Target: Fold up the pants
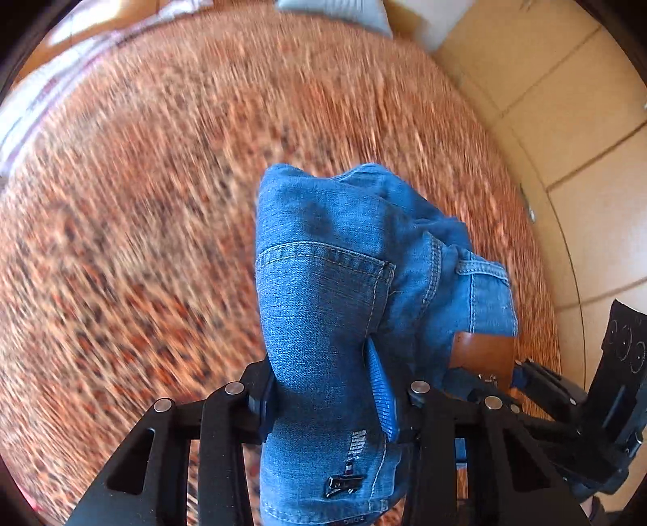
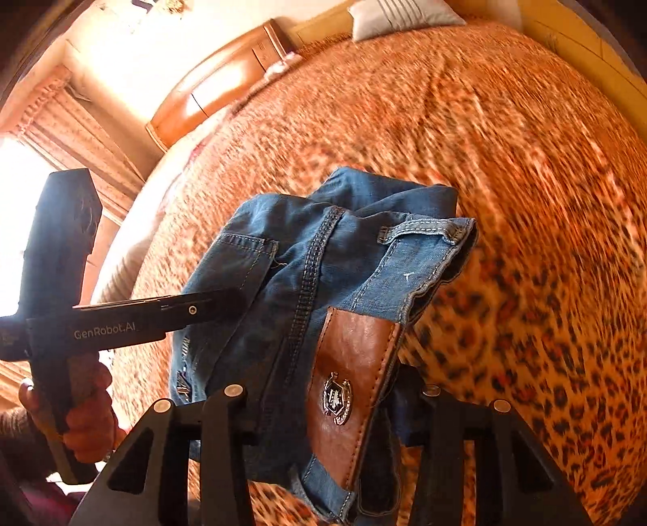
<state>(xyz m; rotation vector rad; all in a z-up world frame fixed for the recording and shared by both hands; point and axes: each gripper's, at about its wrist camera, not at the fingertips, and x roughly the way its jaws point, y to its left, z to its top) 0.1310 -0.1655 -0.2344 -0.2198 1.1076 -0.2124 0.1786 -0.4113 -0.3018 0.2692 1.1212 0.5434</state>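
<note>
A bunched pair of blue jeans (image 1: 323, 263) hangs above a leopard-print bedspread (image 1: 141, 202). My left gripper (image 1: 327, 400) is shut on the denim by the back pocket, with cloth filling the gap between its fingers. In the right wrist view the jeans (image 2: 307, 263) show the waistband with a brown leather patch (image 2: 352, 364). My right gripper (image 2: 327, 408) is shut on that waistband part. The left gripper (image 2: 226, 299) comes in from the left, held by a hand (image 2: 89, 412). The right gripper's body (image 1: 566, 404) sits at the lower right of the left wrist view.
The bedspread (image 2: 525, 202) covers the whole bed. A grey pillow (image 2: 404, 16) lies at the far end by a wooden headboard (image 2: 214, 93). Beige floor tiles (image 1: 566, 101) run along the bed's right side. Curtains (image 2: 81, 133) hang by a bright window on the left.
</note>
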